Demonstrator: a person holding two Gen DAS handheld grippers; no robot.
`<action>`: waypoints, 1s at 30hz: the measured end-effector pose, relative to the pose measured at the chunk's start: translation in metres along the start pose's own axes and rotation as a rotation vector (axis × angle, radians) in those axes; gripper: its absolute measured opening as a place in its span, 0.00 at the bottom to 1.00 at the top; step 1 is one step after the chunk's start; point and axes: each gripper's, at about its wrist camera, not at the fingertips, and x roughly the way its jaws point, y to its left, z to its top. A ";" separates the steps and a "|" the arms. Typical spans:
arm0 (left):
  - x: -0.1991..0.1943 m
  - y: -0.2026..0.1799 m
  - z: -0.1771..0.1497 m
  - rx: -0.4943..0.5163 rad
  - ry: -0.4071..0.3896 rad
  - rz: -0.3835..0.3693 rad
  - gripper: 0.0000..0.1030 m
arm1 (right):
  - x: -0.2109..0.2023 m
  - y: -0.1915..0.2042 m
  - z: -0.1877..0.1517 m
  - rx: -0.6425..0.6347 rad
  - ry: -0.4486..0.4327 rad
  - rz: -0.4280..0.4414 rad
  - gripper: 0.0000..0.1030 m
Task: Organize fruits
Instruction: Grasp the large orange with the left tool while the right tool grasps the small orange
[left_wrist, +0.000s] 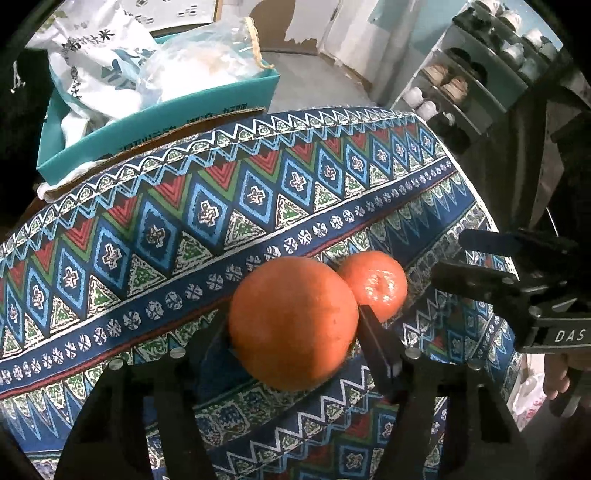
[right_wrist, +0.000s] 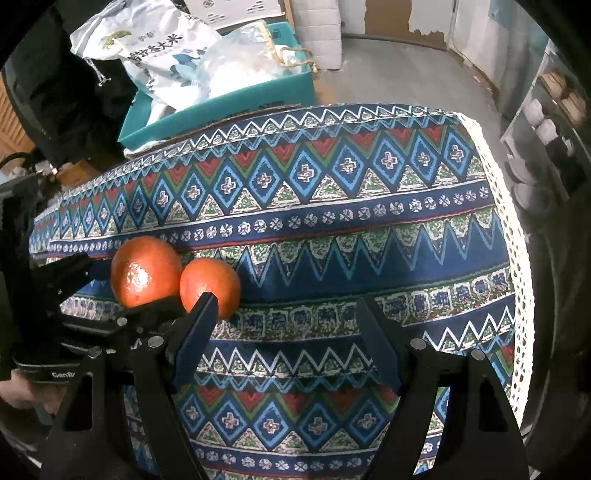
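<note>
A large orange rests on the patterned tablecloth, touching a smaller orange beside it. My left gripper is shut on the large orange, one pad on each side of it. From the right wrist view the large orange sits at the left with the left gripper around it, and the smaller orange is just right of it. My right gripper hangs open over bare cloth, its left finger close in front of the smaller orange. It also shows at the right edge as the right gripper.
A teal box holding a printed rice bag and a clear plastic bag stands behind the table's far edge. A shoe rack is at the back right. White lace trim marks the table's right edge.
</note>
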 end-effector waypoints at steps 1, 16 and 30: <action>-0.001 0.001 -0.001 0.000 -0.002 -0.003 0.65 | 0.001 0.001 0.000 -0.004 0.000 0.003 0.75; -0.034 0.029 -0.033 -0.055 -0.024 0.058 0.65 | 0.031 0.032 0.004 -0.042 0.040 0.138 0.75; -0.055 0.051 -0.053 -0.105 -0.036 0.072 0.65 | 0.048 0.080 -0.018 -0.161 0.114 0.190 0.74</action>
